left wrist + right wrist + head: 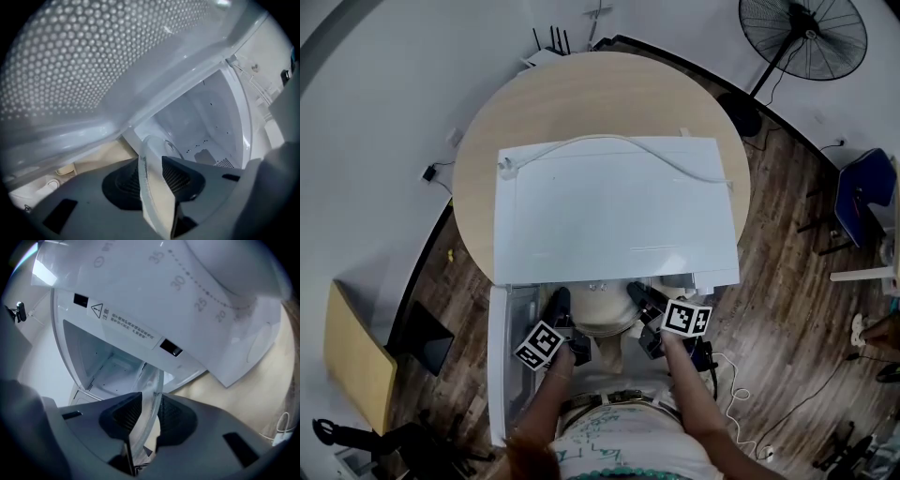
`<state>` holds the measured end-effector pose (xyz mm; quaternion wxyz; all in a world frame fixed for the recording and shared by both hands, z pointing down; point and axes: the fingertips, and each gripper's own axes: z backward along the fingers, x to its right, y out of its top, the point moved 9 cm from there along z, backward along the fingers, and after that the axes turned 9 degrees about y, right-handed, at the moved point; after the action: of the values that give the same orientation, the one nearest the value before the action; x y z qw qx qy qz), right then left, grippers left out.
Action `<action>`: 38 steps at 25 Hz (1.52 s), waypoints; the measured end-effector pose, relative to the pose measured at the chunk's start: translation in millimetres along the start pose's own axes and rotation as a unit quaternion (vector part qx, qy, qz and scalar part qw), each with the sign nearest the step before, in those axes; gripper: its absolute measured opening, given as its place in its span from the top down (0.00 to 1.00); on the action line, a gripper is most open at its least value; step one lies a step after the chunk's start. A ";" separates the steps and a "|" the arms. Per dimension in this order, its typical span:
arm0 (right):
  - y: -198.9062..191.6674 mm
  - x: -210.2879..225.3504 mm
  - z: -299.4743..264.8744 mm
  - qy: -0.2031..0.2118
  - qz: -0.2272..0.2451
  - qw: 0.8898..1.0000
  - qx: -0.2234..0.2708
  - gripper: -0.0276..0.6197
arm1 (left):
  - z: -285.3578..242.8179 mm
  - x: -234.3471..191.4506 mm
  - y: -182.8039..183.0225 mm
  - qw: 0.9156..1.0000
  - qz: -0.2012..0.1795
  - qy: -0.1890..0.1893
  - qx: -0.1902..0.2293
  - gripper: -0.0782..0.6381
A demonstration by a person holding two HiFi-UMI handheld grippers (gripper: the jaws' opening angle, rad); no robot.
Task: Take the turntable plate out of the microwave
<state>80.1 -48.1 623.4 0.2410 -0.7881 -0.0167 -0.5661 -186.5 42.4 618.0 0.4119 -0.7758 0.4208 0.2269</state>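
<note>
- The microwave door hangs swung open at the left. That leaves the front of the microwave, which stands on the round desk, free for both arms.
- The left hand-held gripper is closed partway on the near left rim of the turntable plate. In its own view the glass edge sits pinched between the two ribbed pads.
- The left forearm reaches forward from the body with the tool pitched slightly downward toward the opening.
- The turntable plate sits at the mouth of the cavity between the two tools and looks largely drawn forward of the front edge. It is gripped from opposite sides, probably so the smooth glass stays level and cannot pivot out of a single pinch.
- The right hand-held gripper mirrors the left, its jaws narrowed onto the right rim. The right gripper view shows the glass running up between the pads toward the cavity.
- The right forearm is likewise extended and angled a little downward, just below the control panel.
</note>
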 end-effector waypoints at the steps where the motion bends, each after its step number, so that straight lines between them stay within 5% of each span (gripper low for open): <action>1: 0.3 -0.7 1.2 0.003 0.000 1.000 -0.002 0.83 | 3.2 0.4 -1.4 1.000 0.000 -0.001 0.002 0.71; 24: 4.0 -41.2 55.6 0.074 0.043 0.993 -0.078 0.82 | 107.1 32.4 -50.9 0.994 0.028 0.007 0.104 0.73; 38: -17.2 -96.2 91.9 0.075 0.056 0.995 -0.028 0.82 | 159.9 49.5 -29.7 0.996 0.004 -0.036 0.087 0.74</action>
<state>121.8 27.4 520.7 0.2507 -0.7494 0.0610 -0.6098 -135.6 161.2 507.6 0.4922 -0.7264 0.4268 0.2189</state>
